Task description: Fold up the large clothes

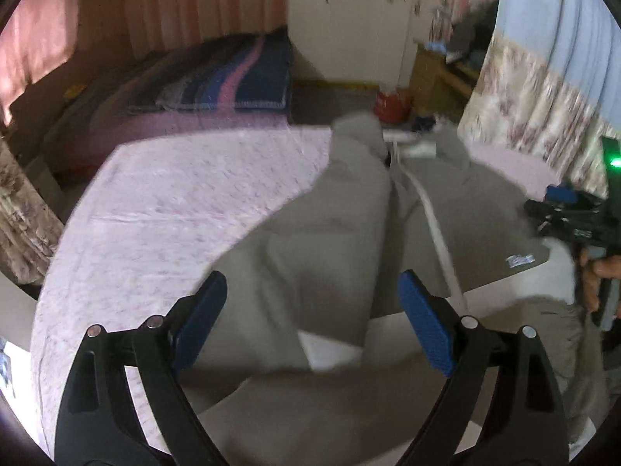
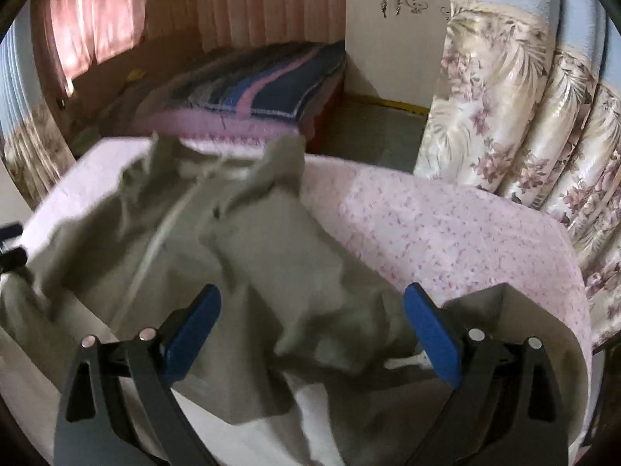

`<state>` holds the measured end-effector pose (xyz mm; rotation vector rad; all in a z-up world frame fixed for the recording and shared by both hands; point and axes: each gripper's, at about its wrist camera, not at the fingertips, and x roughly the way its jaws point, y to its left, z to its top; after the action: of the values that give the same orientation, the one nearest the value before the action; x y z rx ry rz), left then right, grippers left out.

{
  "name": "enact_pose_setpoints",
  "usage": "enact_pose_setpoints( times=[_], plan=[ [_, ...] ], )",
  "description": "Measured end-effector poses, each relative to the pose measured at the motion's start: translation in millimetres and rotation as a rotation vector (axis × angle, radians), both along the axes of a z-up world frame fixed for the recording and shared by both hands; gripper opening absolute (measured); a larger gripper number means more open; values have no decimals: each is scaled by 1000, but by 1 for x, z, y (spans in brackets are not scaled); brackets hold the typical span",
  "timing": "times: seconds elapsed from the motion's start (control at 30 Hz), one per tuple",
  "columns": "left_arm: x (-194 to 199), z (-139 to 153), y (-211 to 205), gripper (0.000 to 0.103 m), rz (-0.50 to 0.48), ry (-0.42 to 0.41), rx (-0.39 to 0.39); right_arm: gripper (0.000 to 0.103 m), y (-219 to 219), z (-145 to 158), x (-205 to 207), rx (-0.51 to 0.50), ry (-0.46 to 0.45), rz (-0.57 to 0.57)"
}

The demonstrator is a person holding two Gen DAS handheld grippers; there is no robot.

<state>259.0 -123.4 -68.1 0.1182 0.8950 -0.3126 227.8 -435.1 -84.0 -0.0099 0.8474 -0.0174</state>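
A large grey-olive garment (image 1: 330,233) with a white zip strip and white lining lies spread on a table under a pink flowered cloth (image 1: 174,202). My left gripper (image 1: 314,310) is open above the garment's near part, nothing between its blue pads. In the right wrist view the same garment (image 2: 271,256) lies crumpled with a sleeve folded across it. My right gripper (image 2: 310,322) is open over the near folds, holding nothing. The right gripper also shows at the far right edge of the left wrist view (image 1: 574,213), at the garment's side.
A bed with a striped blue and pink blanket (image 1: 217,77) stands behind the table. Flowered curtains (image 2: 524,124) hang at the right. A wooden cabinet (image 1: 438,73) and a red item (image 1: 392,105) are on the floor beyond the table.
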Motion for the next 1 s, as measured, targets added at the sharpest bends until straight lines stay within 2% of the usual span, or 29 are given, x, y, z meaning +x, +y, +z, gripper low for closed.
enact_pose_setpoints(
  times=[0.1,0.17,0.23,0.33,0.37,0.4,0.43,0.47,0.5,0.53,0.57,0.6,0.63,0.7,0.77,0.8,0.83,0.87,0.9,0.97,1.0],
  plan=[
    [23,-18,1,89,30,33,32,95,2,-2,2,-51,-19,32],
    [37,-28,10,91,55,88,-20,95,-6,-5,10,-45,-3,7],
    [49,-38,12,91,34,136,-55,95,-13,-11,23,-21,29,-11],
    [60,-51,-5,97,-18,168,7,95,-9,-26,45,-37,90,3],
    [64,-57,-15,97,-42,180,56,93,-7,-33,52,-35,123,12],
    [67,-63,-21,95,-55,188,90,70,-5,-41,57,-25,154,30],
    [71,-69,-28,93,-69,185,119,64,-4,-47,60,1,167,54],
    [74,-68,-29,88,-68,170,114,28,-4,-46,60,4,144,55],
    [77,-65,-29,70,-68,156,98,8,-5,-43,60,7,136,51],
    [81,-62,-31,46,-72,141,93,6,-6,-39,59,26,128,55],
    [86,-58,-35,39,-90,130,86,5,-5,-36,57,11,108,49],
    [89,-56,-39,31,-107,122,79,4,-4,-32,56,-28,73,37],
    [91,-54,-43,27,-123,102,83,4,-3,-27,56,-52,53,23],
    [94,-49,-55,23,-148,46,113,4,-4,-15,60,-104,4,-25],
    [103,-44,-61,22,-142,28,109,6,-4,-8,69,-137,-2,-33],
    [108,-40,-60,24,-129,17,100,13,-6,-6,76,-143,-3,-43],
    [110,-36,-58,31,-115,-2,87,21,-10,-6,82,-157,-8,-74],
    [114,-33,-53,36,-99,-17,79,45,-14,-7,85,-169,-5,-103],
    [116,-31,-48,45,-94,-15,73,54,-19,-8,85,-171,10,-130],
    [110,-20,-32,52,-86,-31,26,59,-27,0,69,-92,7,-142],
    [103,-10,-24,67,-78,-62,14,69,-28,8,50,-32,-15,-117]
  ],
)
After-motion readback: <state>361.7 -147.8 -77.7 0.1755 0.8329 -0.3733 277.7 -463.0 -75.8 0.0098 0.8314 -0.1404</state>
